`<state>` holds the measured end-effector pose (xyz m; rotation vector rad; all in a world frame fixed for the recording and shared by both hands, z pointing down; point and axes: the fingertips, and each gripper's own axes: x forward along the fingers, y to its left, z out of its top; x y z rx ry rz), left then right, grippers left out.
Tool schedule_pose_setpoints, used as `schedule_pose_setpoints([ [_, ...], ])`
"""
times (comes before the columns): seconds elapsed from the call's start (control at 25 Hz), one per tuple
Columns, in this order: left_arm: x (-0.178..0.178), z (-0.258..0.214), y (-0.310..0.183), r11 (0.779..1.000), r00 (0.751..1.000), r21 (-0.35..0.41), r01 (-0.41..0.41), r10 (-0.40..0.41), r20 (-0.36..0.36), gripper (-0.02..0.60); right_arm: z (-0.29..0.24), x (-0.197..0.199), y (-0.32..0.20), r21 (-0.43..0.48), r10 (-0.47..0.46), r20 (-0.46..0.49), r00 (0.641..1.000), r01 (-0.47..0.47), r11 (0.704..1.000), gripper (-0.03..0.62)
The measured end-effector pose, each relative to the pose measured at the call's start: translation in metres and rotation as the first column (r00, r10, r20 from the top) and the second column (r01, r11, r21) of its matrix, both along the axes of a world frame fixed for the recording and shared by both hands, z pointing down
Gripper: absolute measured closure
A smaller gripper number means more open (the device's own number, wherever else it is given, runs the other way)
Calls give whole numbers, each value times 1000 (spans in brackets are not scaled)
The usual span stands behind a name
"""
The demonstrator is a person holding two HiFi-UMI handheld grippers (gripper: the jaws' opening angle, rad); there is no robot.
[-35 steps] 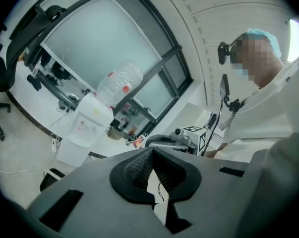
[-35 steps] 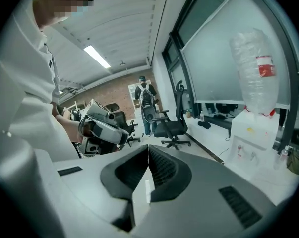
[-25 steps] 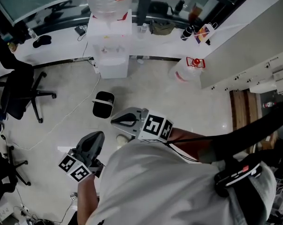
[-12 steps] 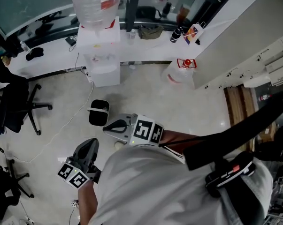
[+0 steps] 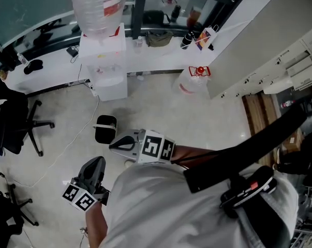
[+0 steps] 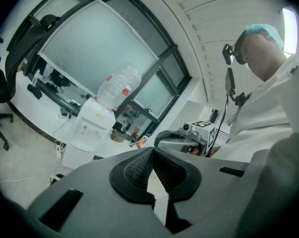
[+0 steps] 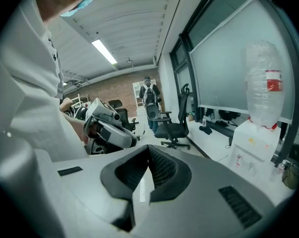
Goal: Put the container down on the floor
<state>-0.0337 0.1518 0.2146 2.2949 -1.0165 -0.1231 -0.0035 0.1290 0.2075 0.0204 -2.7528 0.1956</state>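
Only the head view shows me the floor. The black container (image 5: pixel 105 128) stands on it, upright, just in front of the water dispenser (image 5: pixel 105 61). A clear water jug (image 5: pixel 193 79) with a red cap sits on the floor to the dispenser's right. Neither gripper view takes in the container.

The left gripper view looks up past the dispenser to the windows and catches the right gripper off to one side. The right gripper view alone shows a standing person (image 7: pixel 149 98) far down the room and an office chair (image 7: pixel 171 125), both well away from the dispenser.

The left gripper (image 5: pixel 95 163) is held low against the wearer's body, its fingers aimed up toward the dispenser. Its fingers are pressed together with nothing between them. The right gripper (image 5: pixel 116 144) is tucked in at the waist, nearer the dispenser than the left, its marker cube facing up and its nose turned across the body. Its fingers also meet at the tips, empty. Both grippers hang well short of the container.
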Motion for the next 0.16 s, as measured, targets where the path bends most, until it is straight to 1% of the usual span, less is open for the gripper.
schedule_pose_setpoints([
  [0.16,-2,3,2,1000,1000,1,1,-1,5,572,-3,-5,5,-5,-4,16,1000,4,1000,577],
])
